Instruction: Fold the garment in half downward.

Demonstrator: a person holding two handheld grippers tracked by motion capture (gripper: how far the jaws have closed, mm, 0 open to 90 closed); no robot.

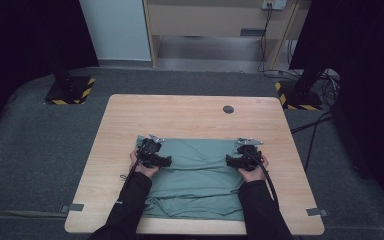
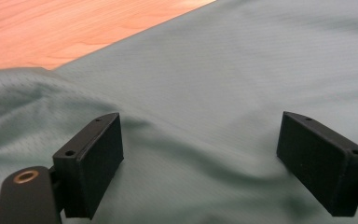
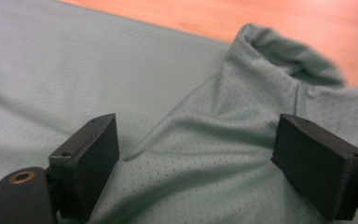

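Observation:
A grey-green shirt point(image 1: 195, 175) lies folded on the wooden table point(image 1: 190, 110), toward the near edge. My left gripper point(image 1: 151, 147) rests over the shirt's far left corner, and my right gripper point(image 1: 247, 149) over its far right corner. In the left gripper view the left gripper point(image 2: 212, 140) stands open, with smooth cloth point(image 2: 242, 70) under the jaws and nothing pinched. In the right gripper view the right gripper point(image 3: 209, 140) is open too. A raised fold of cloth point(image 3: 279, 51) bunches up ahead of it, and the pads are apart from the fabric.
A small dark round hole cover point(image 1: 228, 109) sits in the far part of the table. Bare wood point(image 2: 51, 28) shows beyond the shirt's edge. Tape strips point(image 1: 75, 207) mark the near corners. Black stands with striped bases point(image 1: 70, 90) sit on the carpet beyond the table.

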